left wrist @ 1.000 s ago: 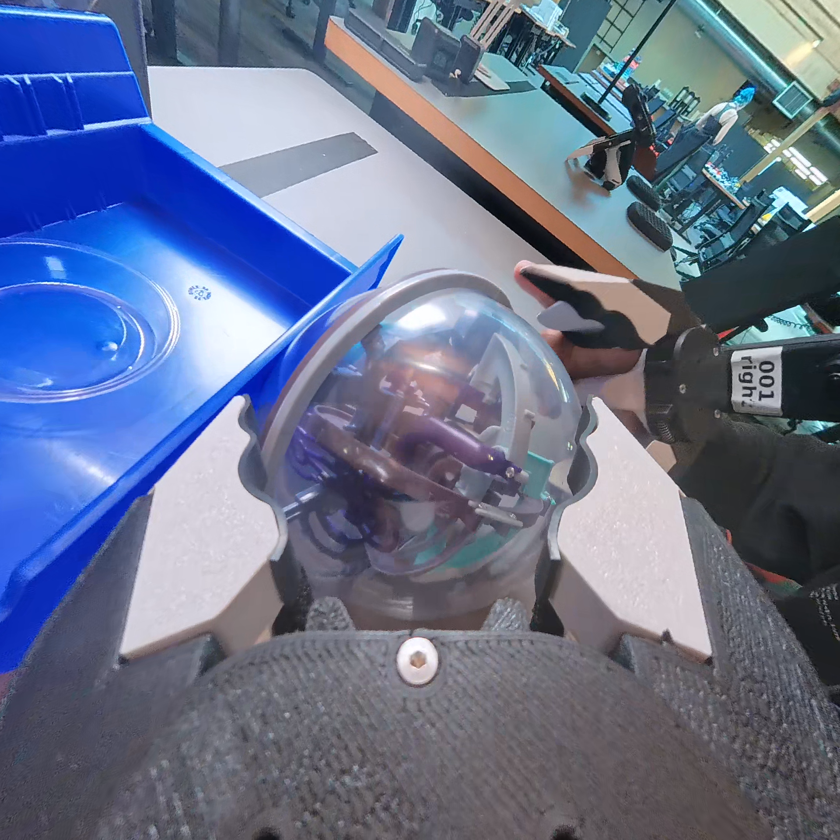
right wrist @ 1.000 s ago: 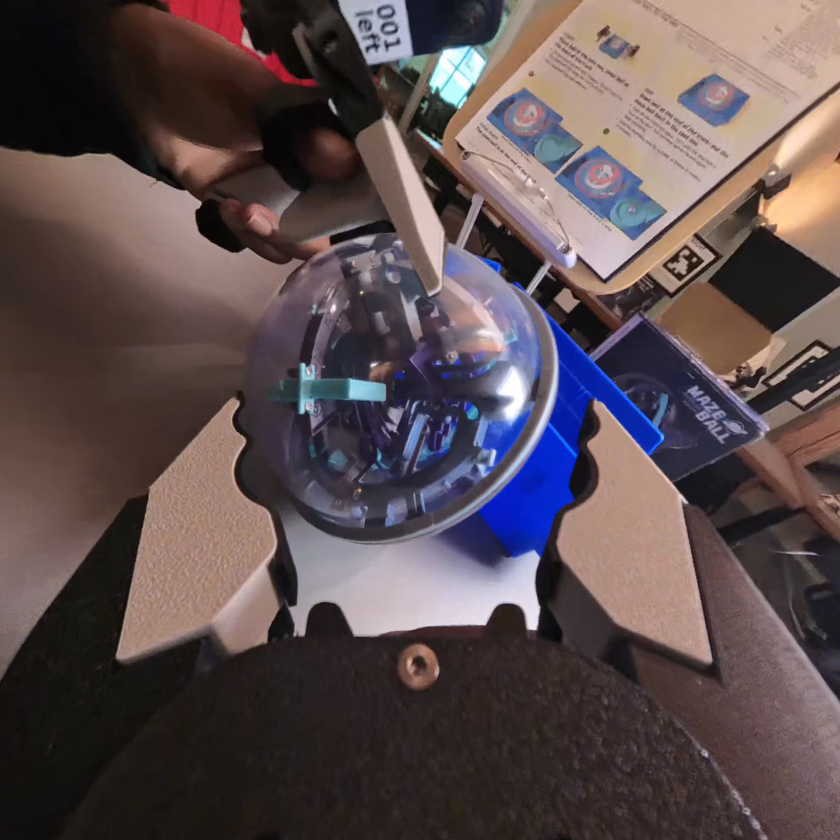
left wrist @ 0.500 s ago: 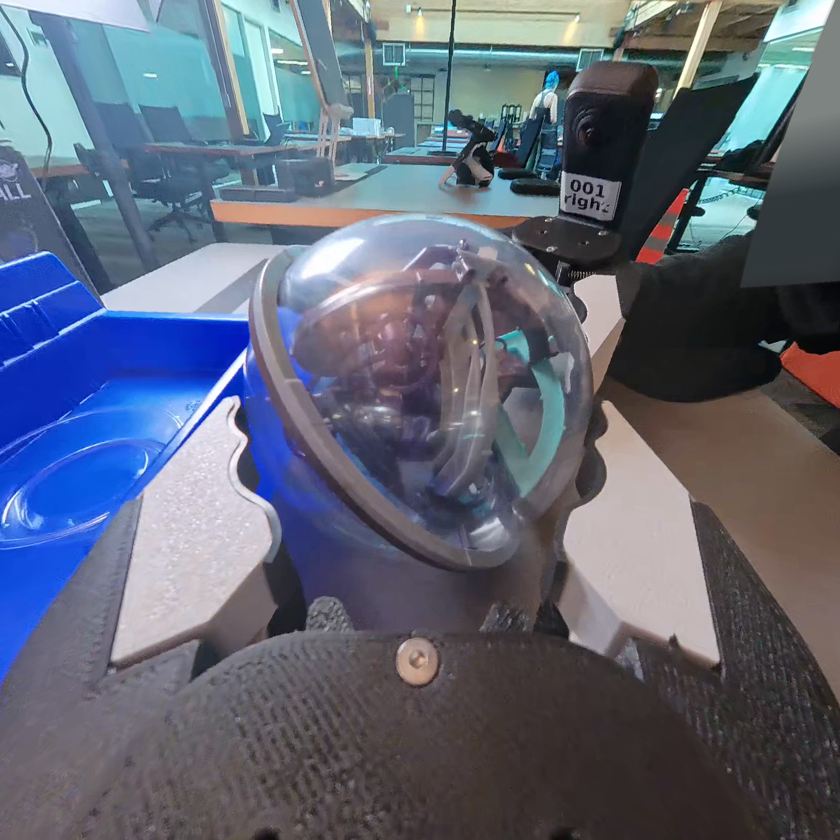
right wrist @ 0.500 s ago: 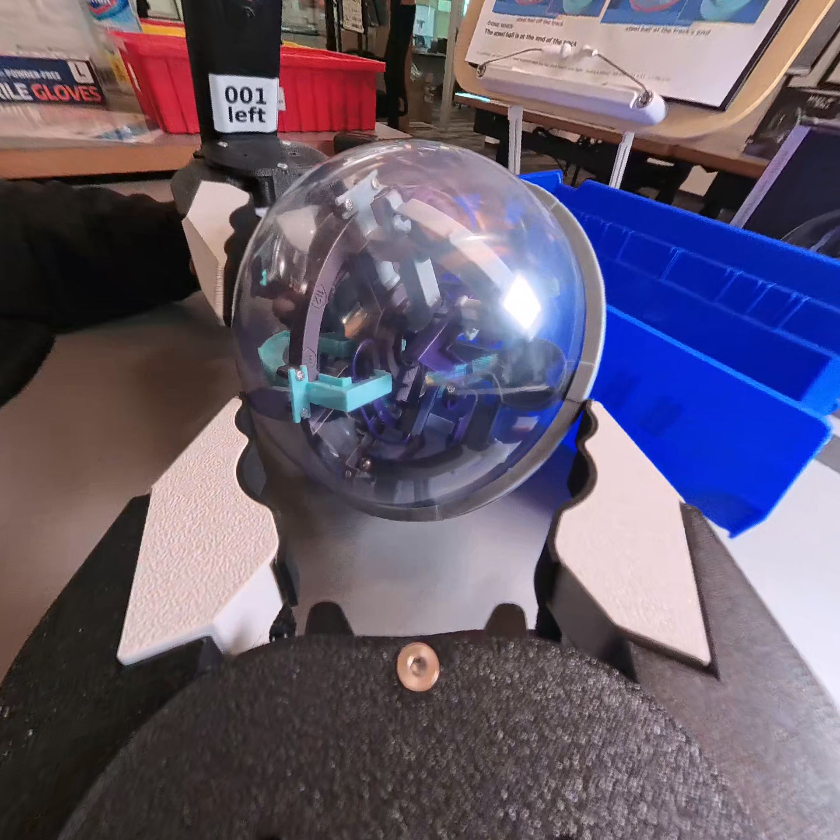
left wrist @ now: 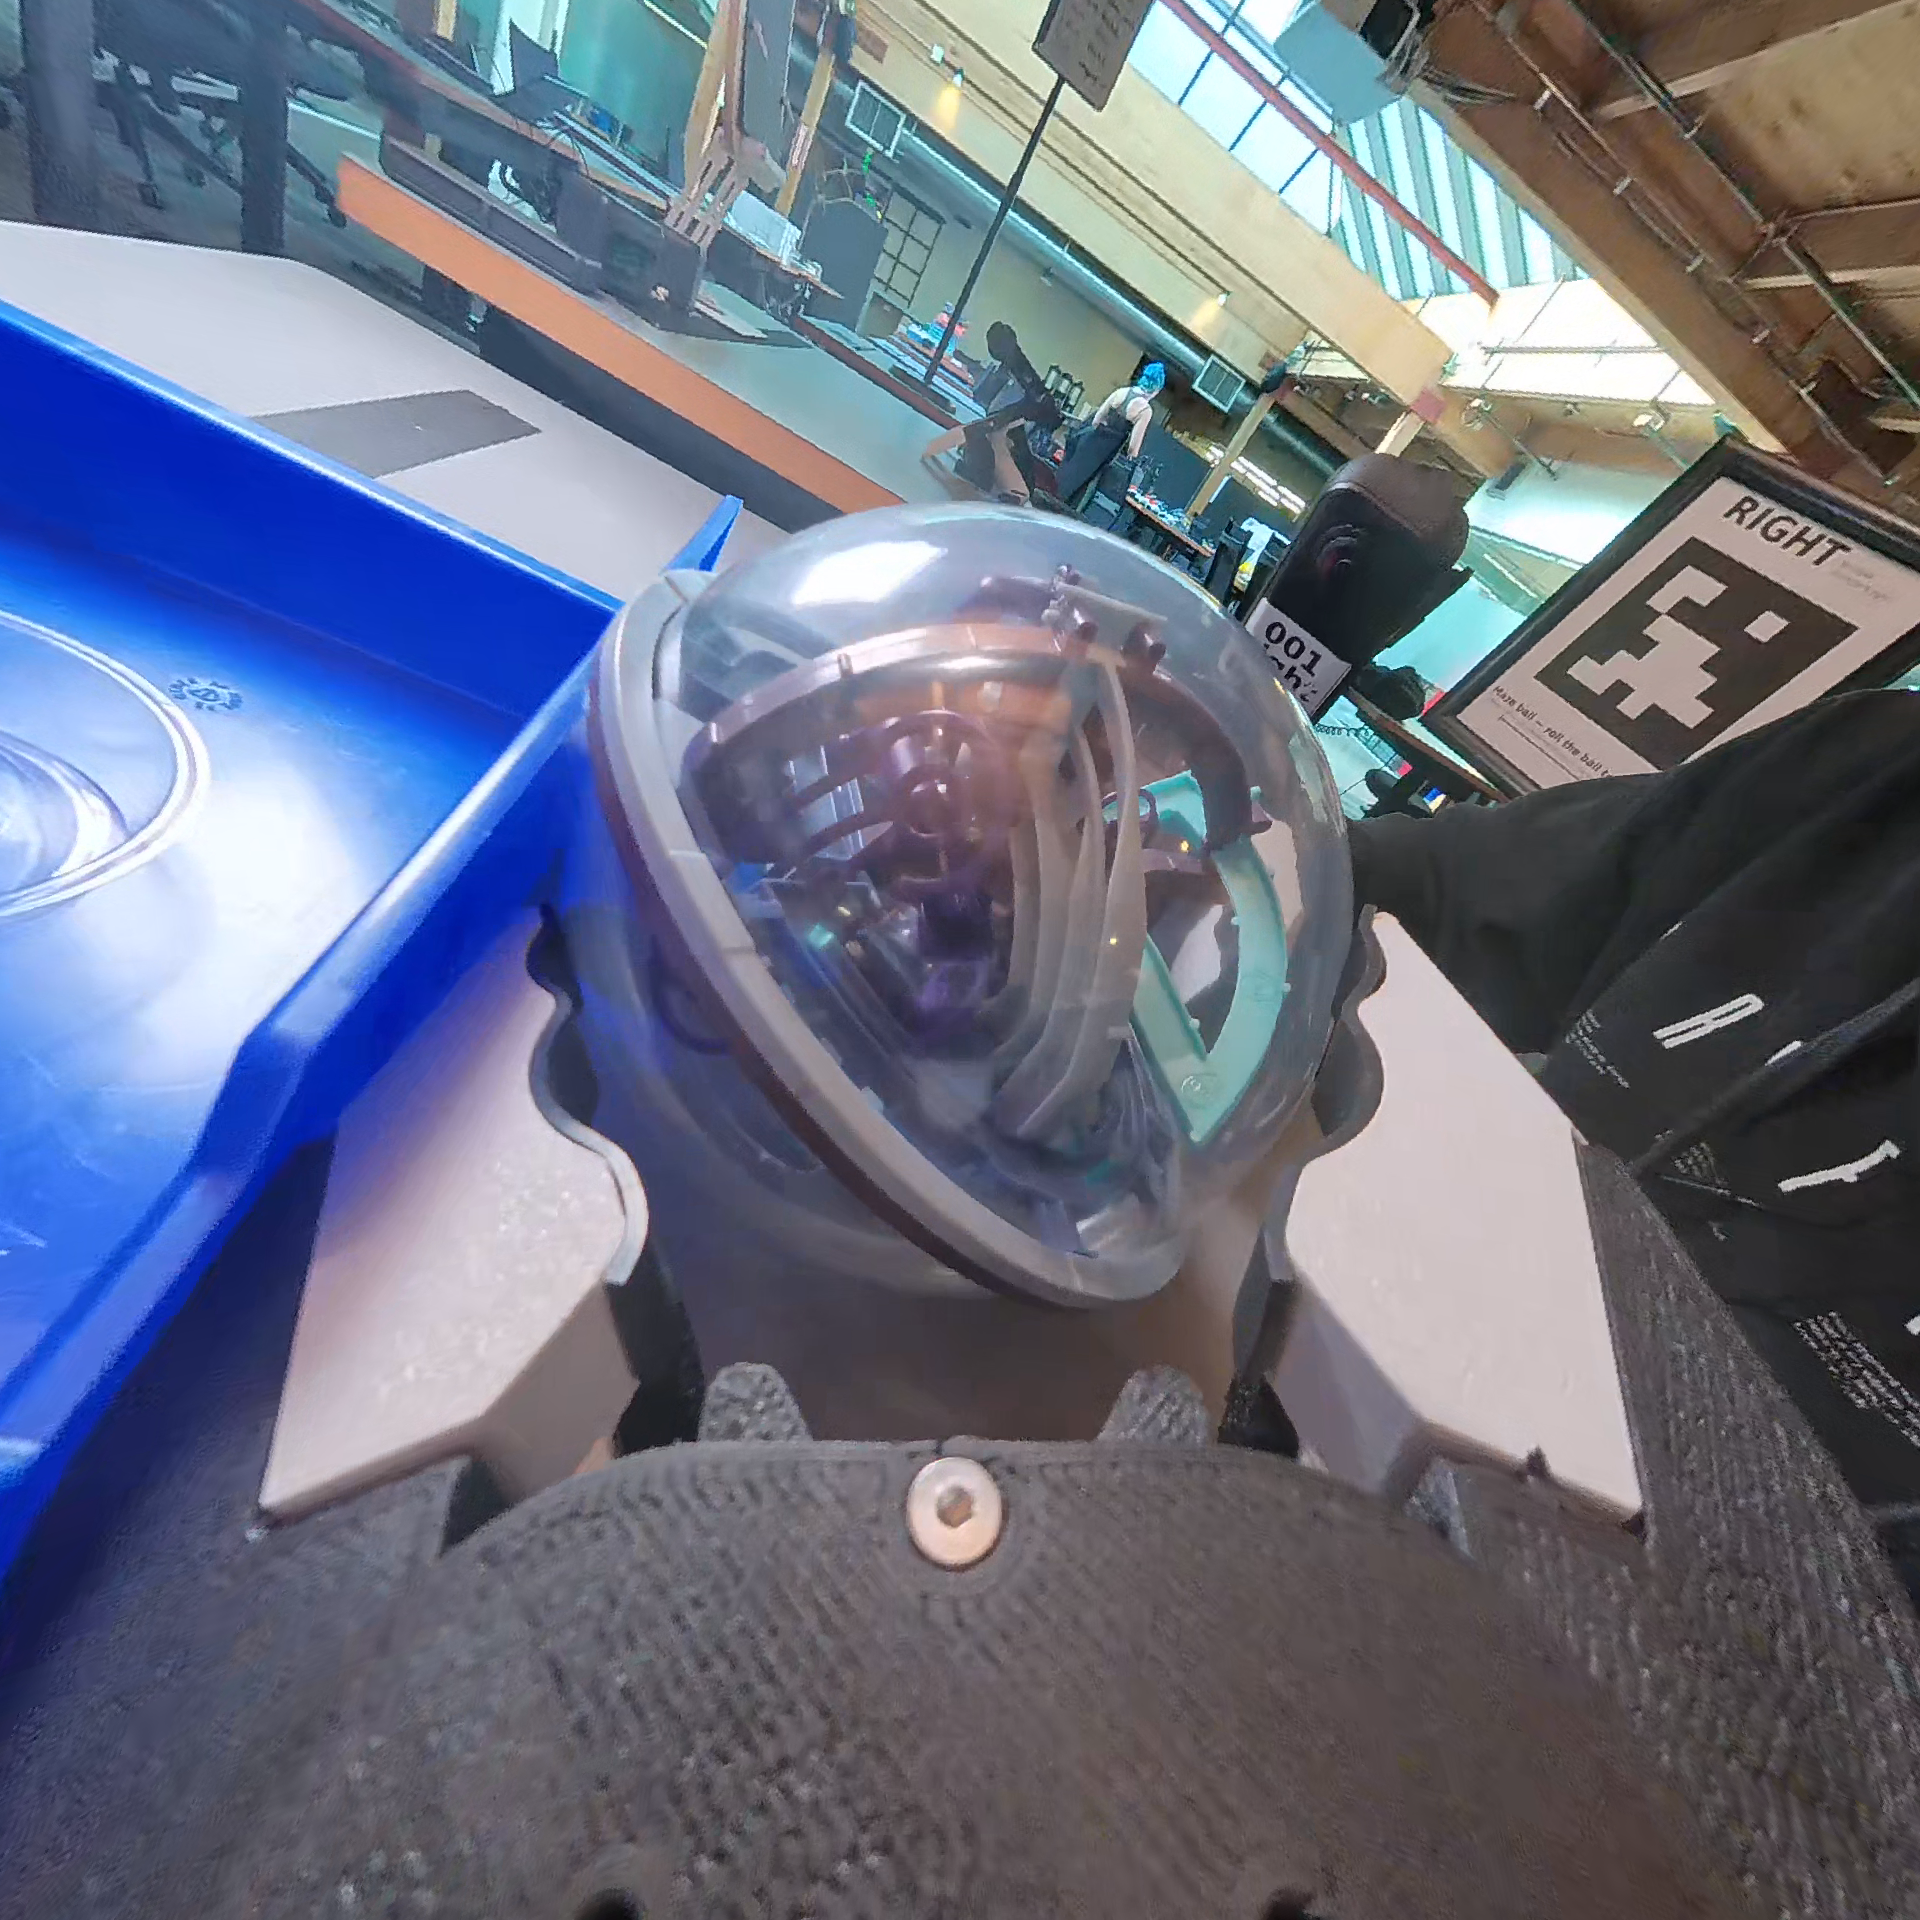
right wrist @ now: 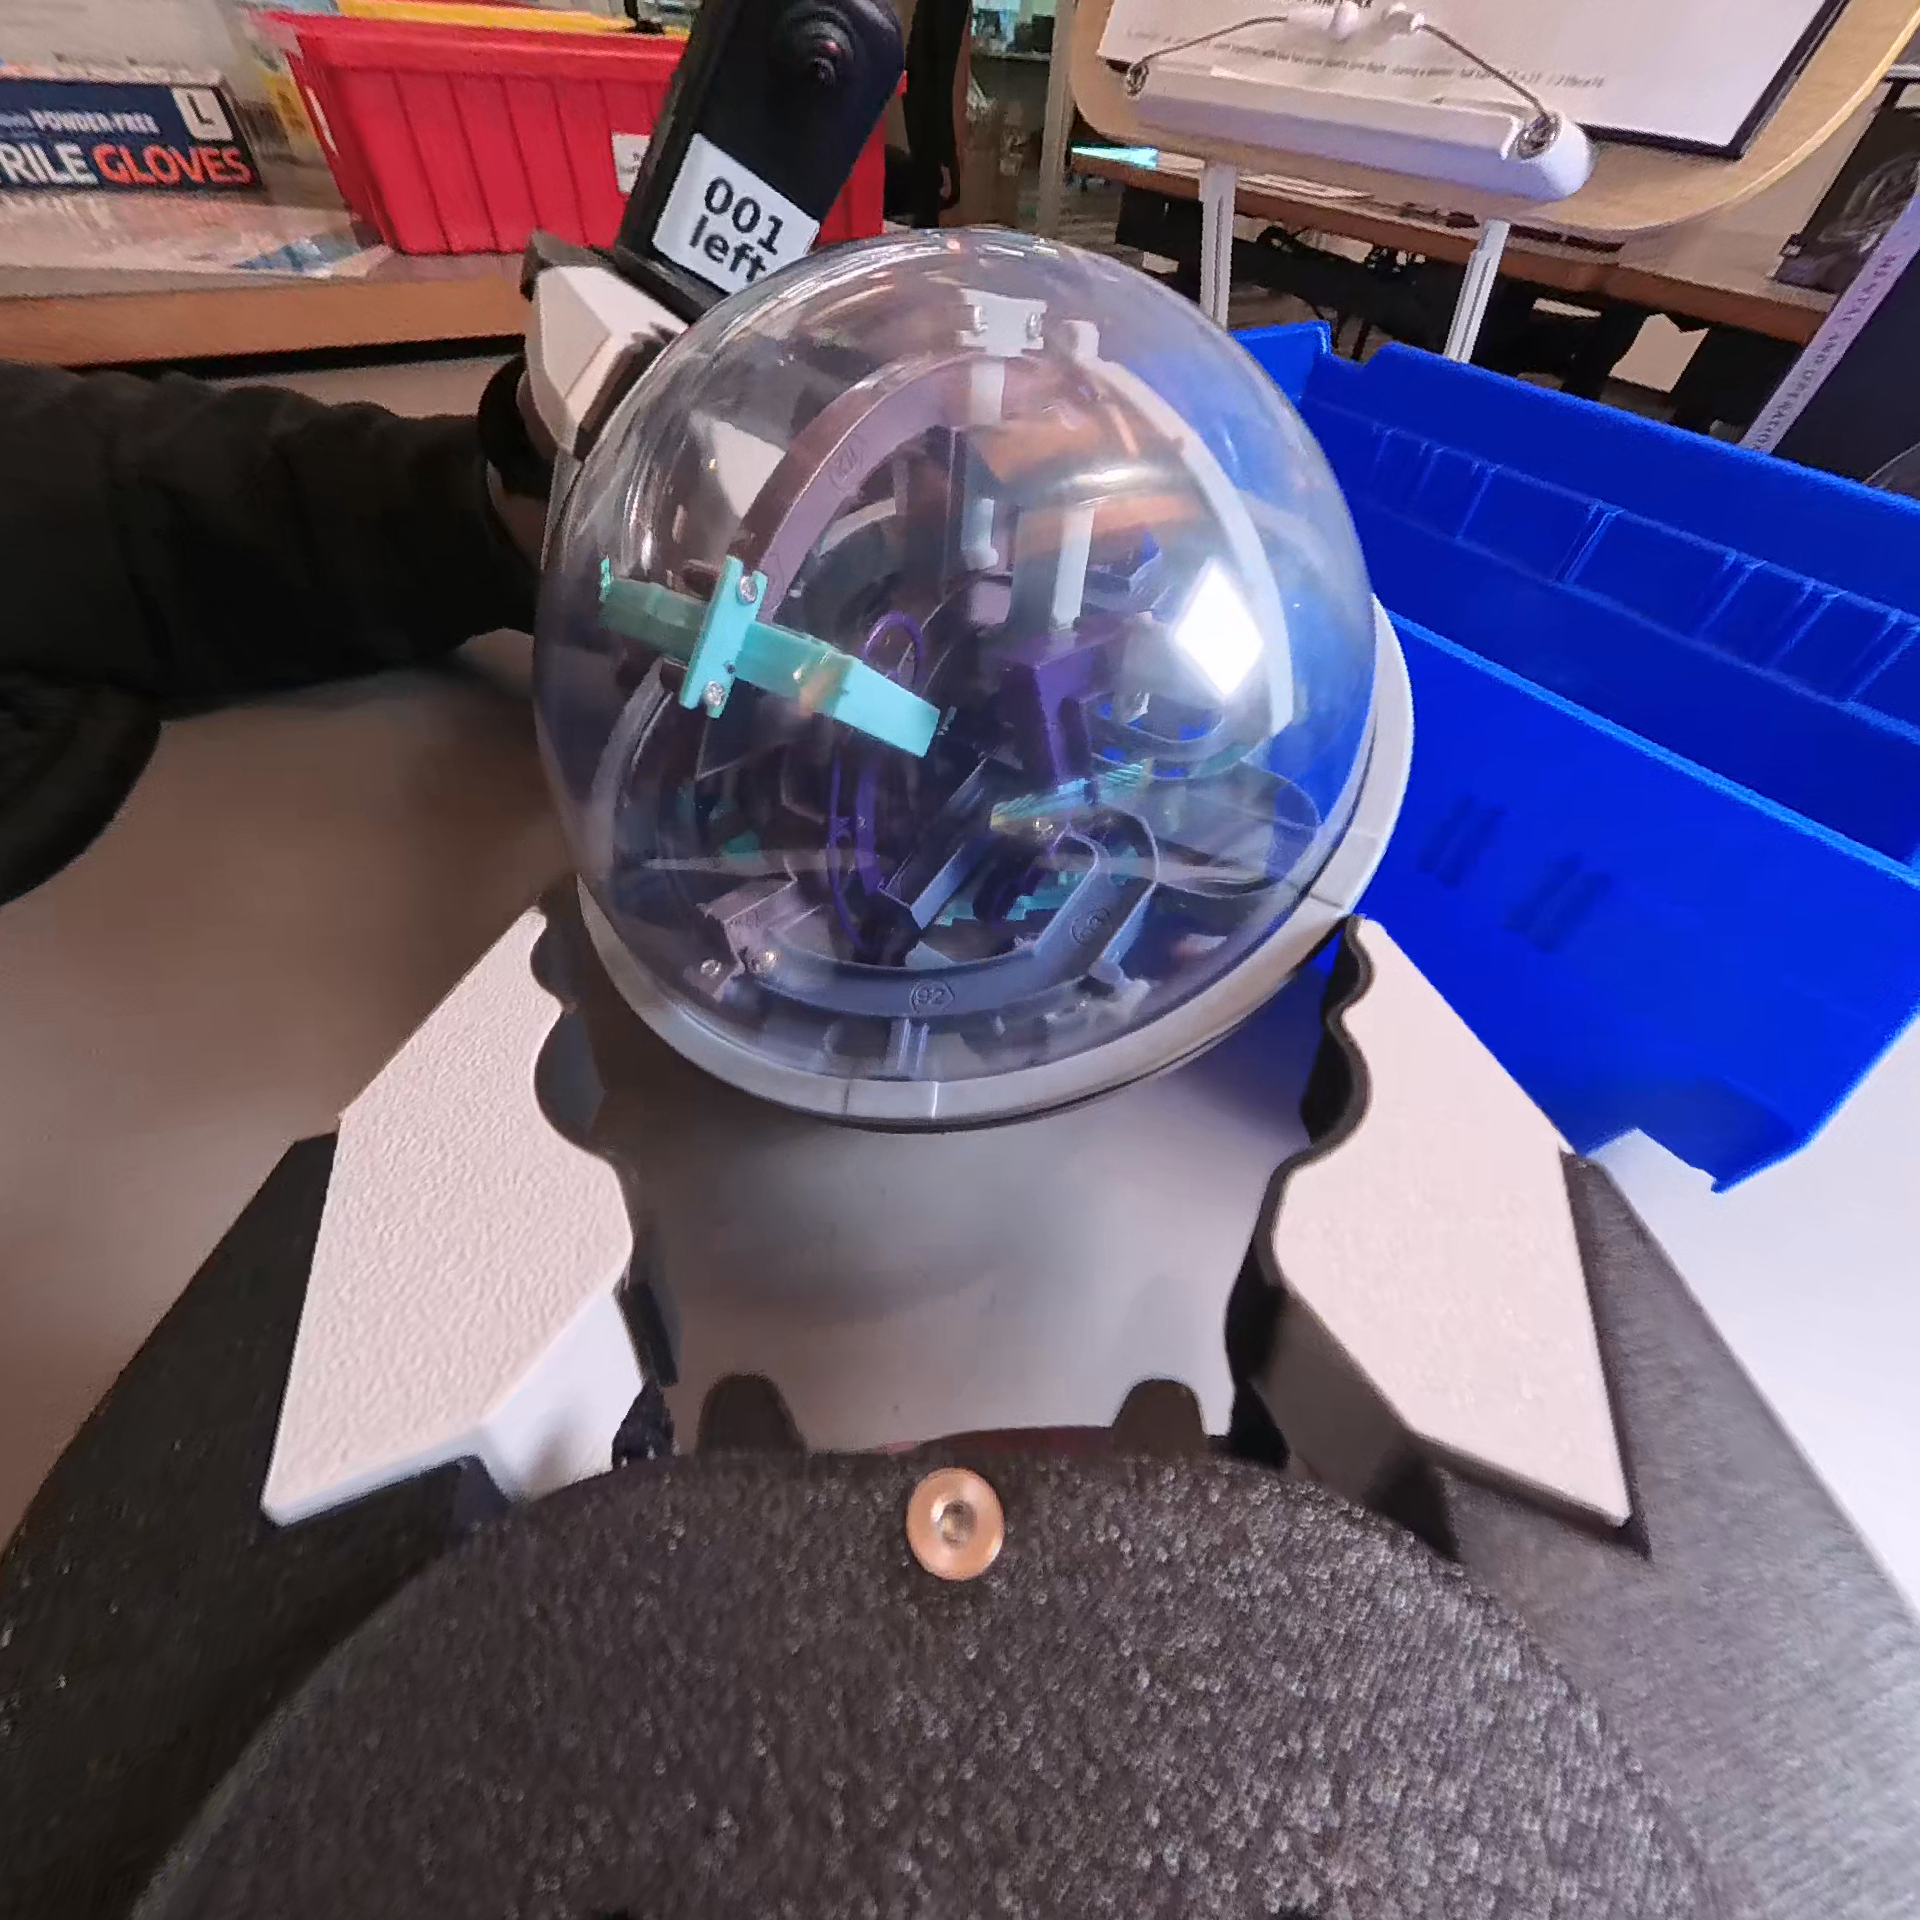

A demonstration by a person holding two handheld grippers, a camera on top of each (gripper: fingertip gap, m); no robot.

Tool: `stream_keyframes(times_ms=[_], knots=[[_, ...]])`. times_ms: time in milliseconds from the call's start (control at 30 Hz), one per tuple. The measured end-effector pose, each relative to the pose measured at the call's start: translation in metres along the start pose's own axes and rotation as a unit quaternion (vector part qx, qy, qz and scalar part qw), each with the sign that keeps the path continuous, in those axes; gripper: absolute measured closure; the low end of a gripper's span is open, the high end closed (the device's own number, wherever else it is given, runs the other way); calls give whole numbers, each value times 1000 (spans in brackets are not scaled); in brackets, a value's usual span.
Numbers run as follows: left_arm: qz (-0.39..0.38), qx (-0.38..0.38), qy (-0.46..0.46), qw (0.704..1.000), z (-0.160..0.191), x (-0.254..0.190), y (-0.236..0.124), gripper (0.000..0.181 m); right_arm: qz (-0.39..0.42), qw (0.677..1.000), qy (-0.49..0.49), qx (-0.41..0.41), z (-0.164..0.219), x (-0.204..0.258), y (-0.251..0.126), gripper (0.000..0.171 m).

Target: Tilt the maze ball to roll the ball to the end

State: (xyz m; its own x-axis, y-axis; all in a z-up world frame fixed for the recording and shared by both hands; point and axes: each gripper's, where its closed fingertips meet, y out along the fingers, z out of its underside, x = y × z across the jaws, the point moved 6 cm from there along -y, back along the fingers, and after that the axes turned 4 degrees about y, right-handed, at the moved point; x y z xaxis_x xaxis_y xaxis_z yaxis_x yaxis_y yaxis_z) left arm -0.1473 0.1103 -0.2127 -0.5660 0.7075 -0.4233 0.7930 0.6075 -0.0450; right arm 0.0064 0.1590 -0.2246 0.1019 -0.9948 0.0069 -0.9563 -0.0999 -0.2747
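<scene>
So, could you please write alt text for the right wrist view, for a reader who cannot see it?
A clear maze ball with grey, purple and teal tracks inside sits between the right gripper's two pale fingers, above a light table. The left gripper touches its far side, and a blue bin stands to the right.

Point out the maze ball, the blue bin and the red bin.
maze ball point(right wrist: 966, 665), right wrist view, clear dome.
blue bin point(left wrist: 343, 935), left wrist view, near wall.
red bin point(right wrist: 468, 135), right wrist view, ribbed side.
</scene>
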Motion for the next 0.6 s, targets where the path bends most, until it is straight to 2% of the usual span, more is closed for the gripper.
stream_keyframes(times_ms=[167,300,500,600], knots=[[6,-2,-15,1000,-1,1,-2,44,12,997,-68,-20,-9,2,-2,30],[35,6,-52,998,0,1,-2,48,22,992,-126,1,-5,9,5,24],[40,-7,-102,994,-1,4,-6,50,15,997,-80,-7,-5,12,8,24],[40,-26,-46,998,-1,-8,-12,43,8,999,-53,2,1,13,9,25]])
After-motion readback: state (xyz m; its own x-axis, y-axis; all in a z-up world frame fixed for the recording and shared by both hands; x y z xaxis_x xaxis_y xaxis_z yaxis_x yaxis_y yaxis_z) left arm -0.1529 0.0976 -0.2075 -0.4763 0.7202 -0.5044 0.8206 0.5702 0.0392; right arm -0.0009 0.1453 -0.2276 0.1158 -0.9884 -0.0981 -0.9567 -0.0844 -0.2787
